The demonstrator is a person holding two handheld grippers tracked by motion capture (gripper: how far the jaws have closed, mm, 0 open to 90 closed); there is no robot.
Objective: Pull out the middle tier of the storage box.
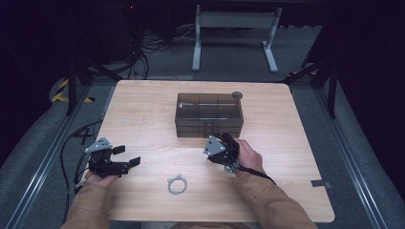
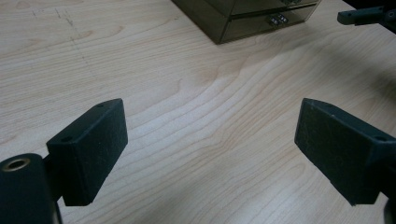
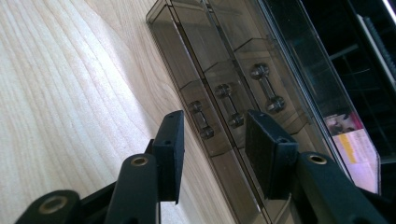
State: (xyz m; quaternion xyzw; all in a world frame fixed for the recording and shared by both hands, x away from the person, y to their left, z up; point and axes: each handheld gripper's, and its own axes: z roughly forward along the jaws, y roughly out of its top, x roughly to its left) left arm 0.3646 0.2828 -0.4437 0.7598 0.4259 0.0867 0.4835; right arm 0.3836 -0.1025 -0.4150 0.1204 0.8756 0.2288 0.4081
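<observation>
- Smoked drawer box [image 1: 209, 114] sat mid-table; all drawers looked shut.
- Right gripper [image 3: 212, 140] was at its front, jaws part-open astride a drawer handle [image 3: 200, 120], not yet gripping.
- Left gripper [image 1: 125, 155] rested aside, jaws wide, empty.
- Cable coil [image 1: 176, 184] lay untouched near the table edge.

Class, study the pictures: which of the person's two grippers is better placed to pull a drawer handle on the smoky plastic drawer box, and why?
Right. The right gripper sits at the drawer box front, open jaws facing the drawer handles. The left gripper stays off to the side over bare table.
</observation>
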